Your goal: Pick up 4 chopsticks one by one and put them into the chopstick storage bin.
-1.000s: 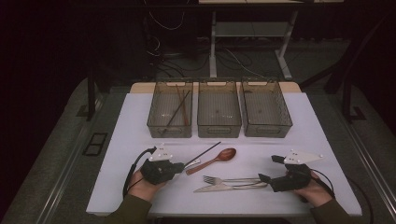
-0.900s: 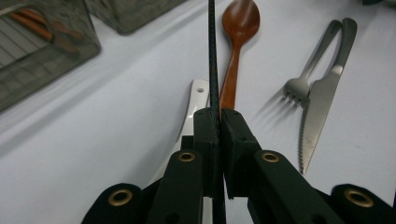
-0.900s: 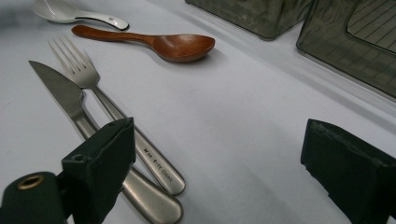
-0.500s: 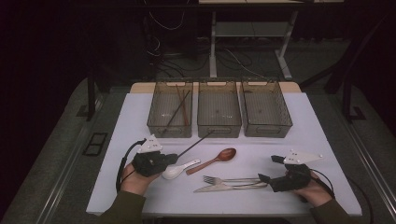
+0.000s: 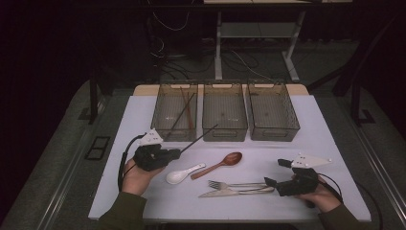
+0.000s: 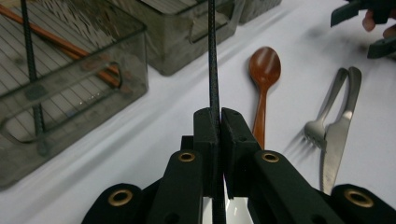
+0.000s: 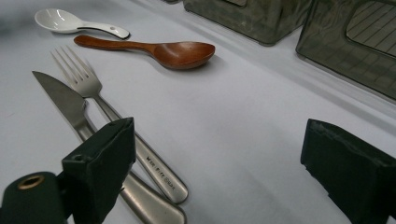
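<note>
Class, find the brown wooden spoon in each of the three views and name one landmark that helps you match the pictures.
High view: the wooden spoon lies at table centre, bowl toward the bins, between the white spoon and the fork.
Left gripper view: right of centre, bowl up, beside the held black chopstick.
Right gripper view: upper left of centre, lying crosswise, bowl to the right.
Shared landmark: the fork, lying next to the knife.
</note>
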Motion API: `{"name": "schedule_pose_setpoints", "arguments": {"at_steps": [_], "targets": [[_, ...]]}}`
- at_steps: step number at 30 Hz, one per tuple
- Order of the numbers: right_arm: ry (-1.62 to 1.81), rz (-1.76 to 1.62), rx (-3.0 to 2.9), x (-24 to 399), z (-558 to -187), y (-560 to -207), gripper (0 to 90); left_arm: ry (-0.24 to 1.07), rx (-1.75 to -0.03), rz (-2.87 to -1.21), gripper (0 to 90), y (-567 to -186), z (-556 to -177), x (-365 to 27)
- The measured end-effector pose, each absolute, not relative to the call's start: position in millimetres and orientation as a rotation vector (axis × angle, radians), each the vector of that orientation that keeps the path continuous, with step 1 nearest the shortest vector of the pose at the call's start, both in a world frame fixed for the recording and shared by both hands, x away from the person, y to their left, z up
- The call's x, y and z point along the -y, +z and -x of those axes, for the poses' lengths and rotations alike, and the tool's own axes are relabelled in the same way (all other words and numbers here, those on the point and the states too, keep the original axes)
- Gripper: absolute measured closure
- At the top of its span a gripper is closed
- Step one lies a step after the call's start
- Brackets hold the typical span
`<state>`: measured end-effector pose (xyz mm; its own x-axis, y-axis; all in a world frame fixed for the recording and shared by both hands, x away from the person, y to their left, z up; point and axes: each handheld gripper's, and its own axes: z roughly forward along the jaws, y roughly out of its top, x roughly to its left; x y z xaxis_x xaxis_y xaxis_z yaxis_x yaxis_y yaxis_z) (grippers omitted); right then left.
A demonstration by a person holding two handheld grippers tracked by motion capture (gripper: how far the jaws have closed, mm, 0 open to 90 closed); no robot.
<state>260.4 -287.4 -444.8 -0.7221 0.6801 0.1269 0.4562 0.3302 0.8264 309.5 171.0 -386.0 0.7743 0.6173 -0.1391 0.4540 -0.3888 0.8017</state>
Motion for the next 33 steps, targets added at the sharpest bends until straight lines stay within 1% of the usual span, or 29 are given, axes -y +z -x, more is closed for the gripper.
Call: {"name": "schedule_pose_setpoints", "arguments": {"at_steps": [16,23,33], "targets": [[1.307,-1.062,-2.345,290.6,-263.2,-444.7,10.1,0.289,-0.839,-2.039,84.5,-361.1,-352.4,-172.4],[1.298,-1.062,-2.346,290.1,-263.0,-445.0,10.1,0.322,-0.868,-2.067,84.6,-356.5,-375.1,-171.4],[1.301,-1.057,-2.342,290.7,-263.2,-444.9,10.1,0.369,-0.958,-2.041,84.6,-352.8,-408.4,-172.7]]}}
